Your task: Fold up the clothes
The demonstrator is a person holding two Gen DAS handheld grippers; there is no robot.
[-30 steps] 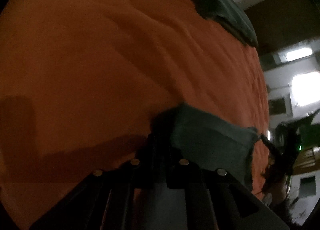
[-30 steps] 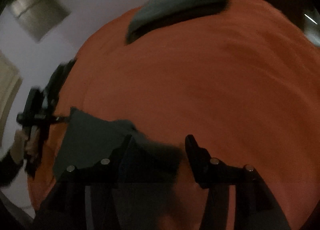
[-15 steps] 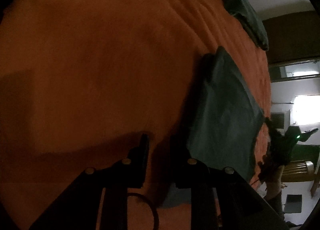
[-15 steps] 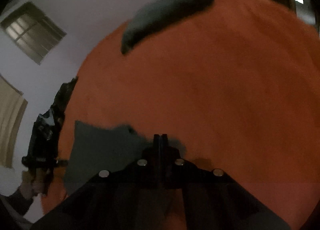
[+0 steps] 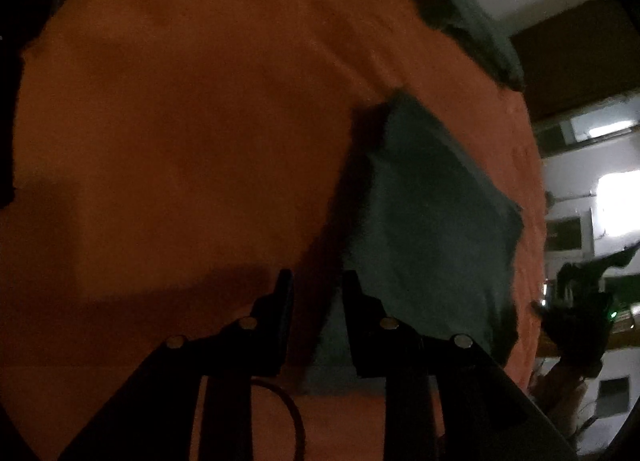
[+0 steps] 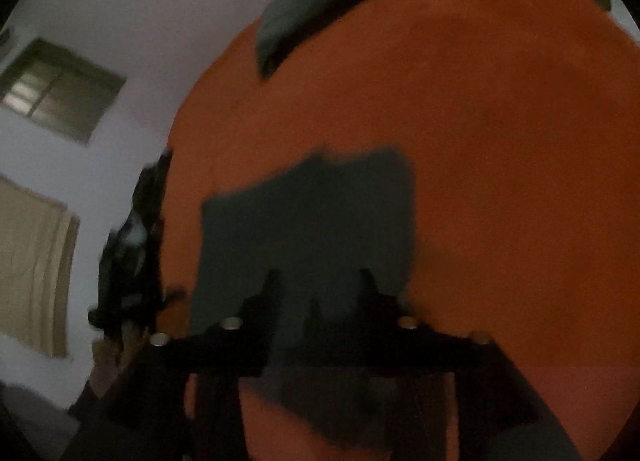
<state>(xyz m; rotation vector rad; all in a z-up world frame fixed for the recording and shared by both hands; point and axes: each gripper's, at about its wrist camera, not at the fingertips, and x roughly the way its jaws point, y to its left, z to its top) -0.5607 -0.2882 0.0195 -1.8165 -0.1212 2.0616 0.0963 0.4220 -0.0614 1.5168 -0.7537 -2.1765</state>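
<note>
A: In the left wrist view, going left to right: the orange bed cover [image 5: 180, 133] fills the left and centre; the left hand-held gripper [image 5: 316, 281] sits at lower centre, jaws parted after just opening, with only orange cover showing in the gap between them; the folded dark green cloth [image 5: 432, 221] lies flat just right of the right finger, not pinched.

B: And further right?

A: A second dark green pile [image 5: 472, 29] rests at the upper right, well apart from the folded one; past the bed's edge at the lower right, the other gripper shows, dim and small.

B: The right wrist view?

A: At far left a window [image 6: 60, 89] on a pale wall; then a hand [image 6: 116, 345] holding the left tool at the bed's edge; in the centre the same folded cloth [image 6: 320, 221] lies on the cover; the right hand-held gripper [image 6: 320, 281] hovers above it, jaws released and just reopened, fingers blurred, gripping nothing; the second pile [image 6: 320, 1] is at upper centre.
</note>
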